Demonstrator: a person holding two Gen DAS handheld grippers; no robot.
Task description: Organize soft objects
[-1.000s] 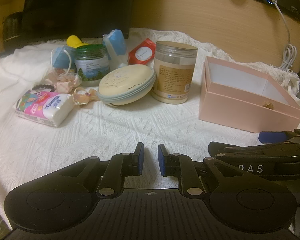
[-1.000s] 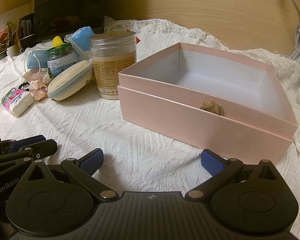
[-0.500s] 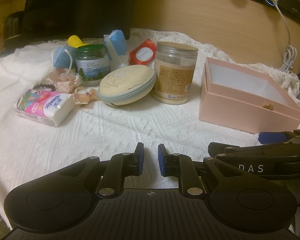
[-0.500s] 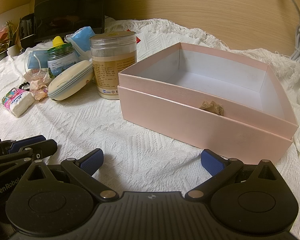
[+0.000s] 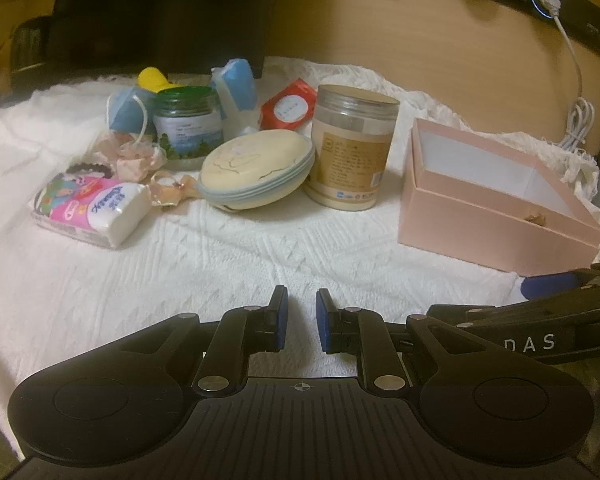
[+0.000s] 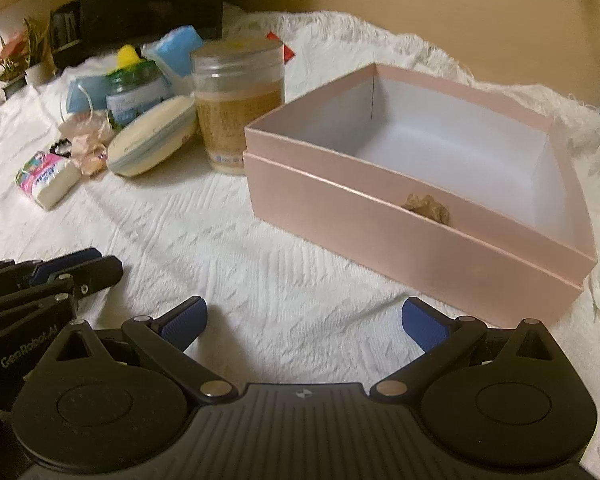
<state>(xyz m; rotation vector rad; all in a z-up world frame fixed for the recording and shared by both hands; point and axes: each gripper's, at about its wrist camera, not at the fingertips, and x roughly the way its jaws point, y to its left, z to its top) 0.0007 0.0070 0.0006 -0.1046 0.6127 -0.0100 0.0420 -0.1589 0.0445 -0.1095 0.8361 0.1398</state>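
Note:
A pink box (image 5: 480, 216) (image 6: 400, 216) stands open on the white cloth at the right, with a small tan bow (image 6: 426, 208) inside its near wall. At the left lie a tissue pack (image 5: 90, 204) (image 6: 46, 174), pink scrunchies (image 5: 134, 160) (image 6: 86, 142), a cream oval pouch (image 5: 256, 170) (image 6: 152, 144) and blue face masks (image 5: 126, 110). My left gripper (image 5: 300, 316) is nearly shut and empty, low over the cloth. My right gripper (image 6: 304, 320) is open and empty in front of the box.
A tall clear jar (image 5: 352, 144) (image 6: 238, 102), a green-lidded jar (image 5: 188, 126), a red packet (image 5: 288, 110) and a yellow object (image 5: 152, 78) stand among the soft things. A dark monitor (image 5: 160, 12) stands behind. A white cable (image 5: 576, 116) hangs at the right wall.
The right wrist view has risen and tilted a little, so the box looks lower and the picture is blurred. The left gripper has barely moved. Both jaws are unchanged.

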